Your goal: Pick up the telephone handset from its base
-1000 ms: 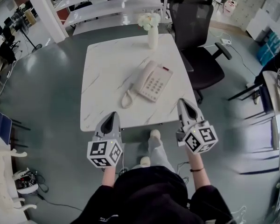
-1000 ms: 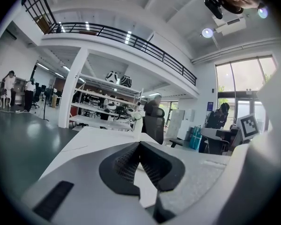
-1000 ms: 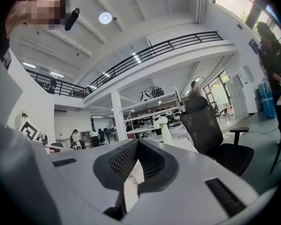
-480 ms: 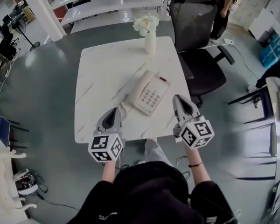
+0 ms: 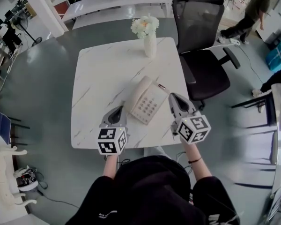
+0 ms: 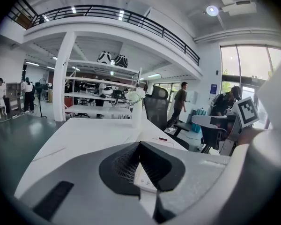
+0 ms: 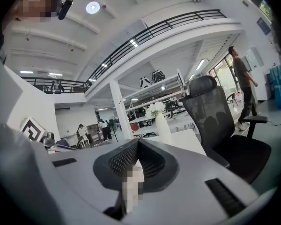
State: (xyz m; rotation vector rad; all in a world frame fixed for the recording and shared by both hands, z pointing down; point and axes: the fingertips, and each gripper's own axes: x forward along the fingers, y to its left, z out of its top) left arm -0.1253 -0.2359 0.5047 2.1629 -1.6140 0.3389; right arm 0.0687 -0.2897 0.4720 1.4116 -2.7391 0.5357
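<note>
Room: open office with a grey floor, person (image 5: 252, 11) walking at far right.
Table: white marble table (image 5: 96, 86) is carrying a telephone (image 5: 150, 108) and a vase (image 5: 150, 43) of white flowers; black chair (image 5: 202, 55) is standing beside it.
Handset: handset (image 5: 137, 93) is lying on the base, along its left side.
Left gripper: left gripper (image 5: 117, 109) is hovering just left of the telephone, jaws clenched, empty.
Right gripper: right gripper (image 5: 171, 97) is hovering just right of it, jaws clenched, empty.
</note>
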